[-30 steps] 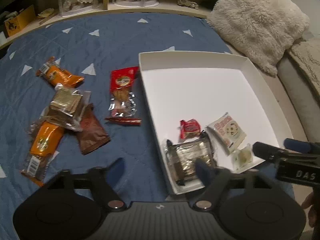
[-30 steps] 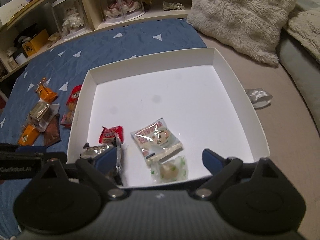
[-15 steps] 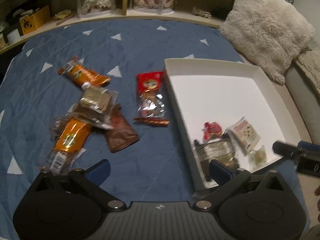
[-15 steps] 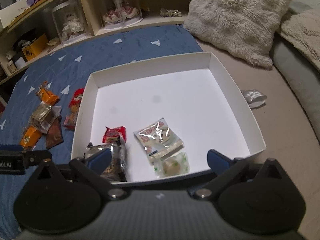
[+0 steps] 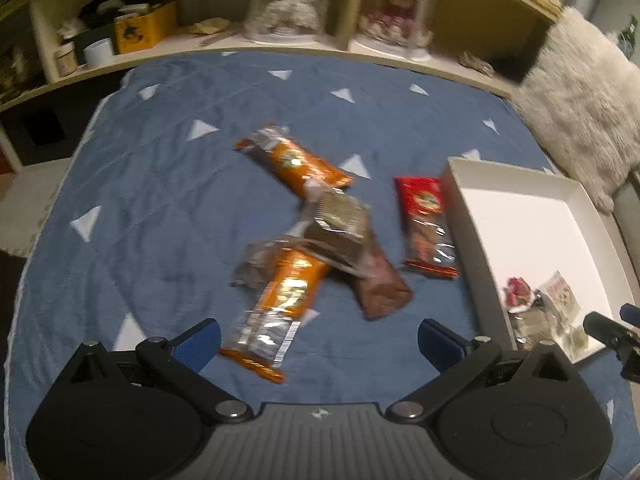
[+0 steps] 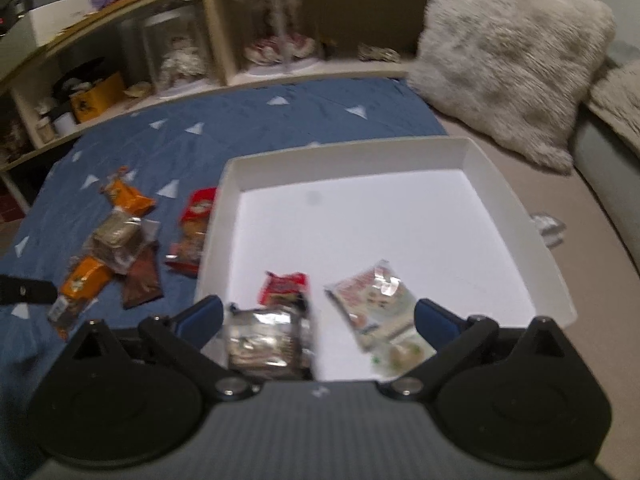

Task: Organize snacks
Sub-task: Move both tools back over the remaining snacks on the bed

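Roughly midway | white box (image 6: 516,216) on the bed holds four packets, perhaps | six snacks (image 5: 292,292) left on blue blanket (image 5: 160,200) | left tongs (image 5: 318,340), right tongs (image 6: 316,316) both gaping, empty

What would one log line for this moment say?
left gripper: open, empty, over loose snacks | right gripper: open, empty, over white box | box: four packets in near corner

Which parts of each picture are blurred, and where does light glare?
Left wrist view: motion blur smears the orange packets and the shelf; the tray glares white. Right wrist view: the silver packet and shelf are smeared; the fisheye bends the shelf edge.
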